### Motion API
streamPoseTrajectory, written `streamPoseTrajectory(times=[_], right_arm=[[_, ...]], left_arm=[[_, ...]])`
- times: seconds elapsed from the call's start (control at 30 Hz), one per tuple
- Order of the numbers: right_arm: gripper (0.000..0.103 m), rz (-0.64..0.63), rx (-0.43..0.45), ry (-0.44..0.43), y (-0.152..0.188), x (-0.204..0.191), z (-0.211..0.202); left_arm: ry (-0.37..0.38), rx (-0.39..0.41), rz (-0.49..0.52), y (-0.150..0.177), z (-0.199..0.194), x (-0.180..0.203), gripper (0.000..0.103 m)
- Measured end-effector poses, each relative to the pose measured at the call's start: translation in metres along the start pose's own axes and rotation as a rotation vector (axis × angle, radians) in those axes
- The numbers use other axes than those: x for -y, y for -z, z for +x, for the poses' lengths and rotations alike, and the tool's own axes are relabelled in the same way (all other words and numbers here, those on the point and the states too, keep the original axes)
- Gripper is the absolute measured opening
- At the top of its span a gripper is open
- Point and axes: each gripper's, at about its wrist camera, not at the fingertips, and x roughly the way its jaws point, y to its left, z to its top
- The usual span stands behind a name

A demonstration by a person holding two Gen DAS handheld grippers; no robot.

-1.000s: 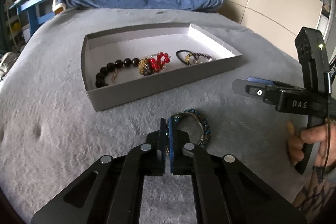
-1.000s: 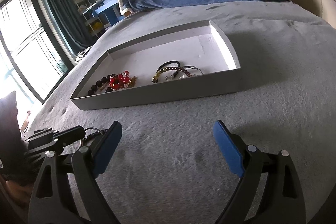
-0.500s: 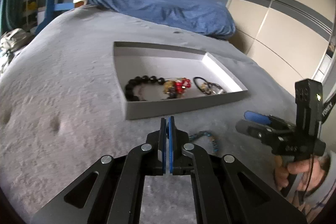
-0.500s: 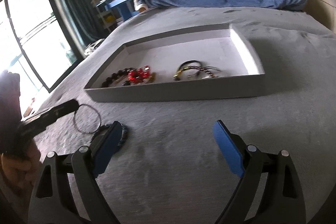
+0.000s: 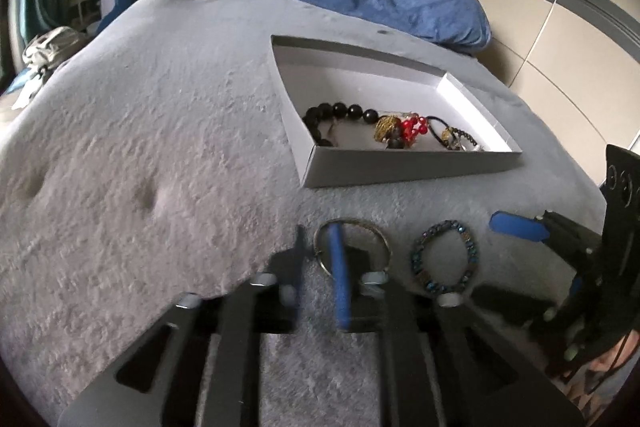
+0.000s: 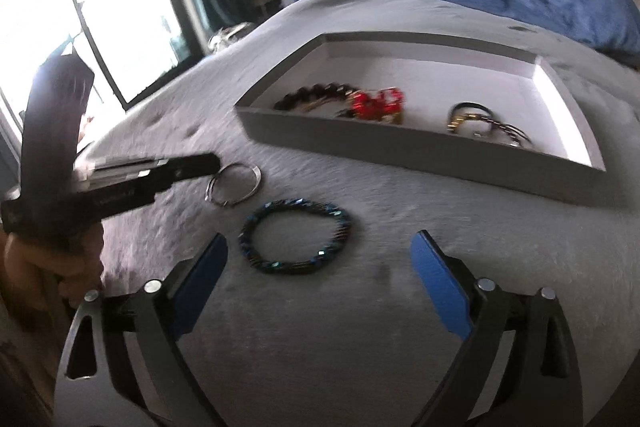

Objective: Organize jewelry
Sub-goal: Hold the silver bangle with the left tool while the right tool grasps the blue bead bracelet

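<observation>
My left gripper has swung left, jaws opening off the ring; the bracelet lies centre-frame ahead of my open right gripper.

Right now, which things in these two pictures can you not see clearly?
- Thin ring, left wrist view: the left gripper, its jaws opening, covers part of the hoop.
- Jewelry in the box, left wrist view: the front wall hides the lower edges.
- Black bead bracelet, right wrist view: motion blur smears the beads.
</observation>
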Motion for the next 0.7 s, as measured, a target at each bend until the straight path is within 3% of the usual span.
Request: streamPoseTrajectory(times=[0.13, 0.2, 0.27, 0.4, 0.47, 0.57, 0.63, 0.7], right_arm=[[0.092, -0.019, -0.051, 0.042, 0.000, -0.003, 0.011], [0.083, -0.016, -0.050, 0.052, 0.002, -0.003, 0.012], [0.063, 0.003, -0.042, 0.050, 0.001, 0.000, 0.011], [0.040, 0.064, -0.019, 0.034, 0.001, 0.015, 0.005], [0.023, 0.102, -0.009, 0.029, 0.001, 0.023, 0.003], [0.010, 0.156, -0.003, 0.023, 0.002, 0.035, 0.000], [0.009, 0.169, 0.004, 0.016, 0.004, 0.039, -0.002], [0.009, 0.171, 0.008, 0.015, 0.004, 0.039, -0.003]], left_arm=[[-0.022, 0.003, 0.021, 0.001, 0.001, 0.004, 0.049], [-0.029, 0.003, 0.030, 0.001, 0.002, 0.006, 0.057], [-0.031, 0.003, 0.040, 0.001, 0.003, 0.008, 0.060], [-0.033, -0.015, 0.065, 0.001, 0.008, 0.014, 0.060], [-0.035, -0.033, 0.077, 0.001, 0.012, 0.017, 0.060], [-0.040, -0.060, 0.090, 0.001, 0.018, 0.019, 0.060], [-0.039, -0.073, 0.096, 0.001, 0.021, 0.020, 0.055], [-0.045, -0.072, 0.091, 0.001, 0.021, 0.018, 0.028]])
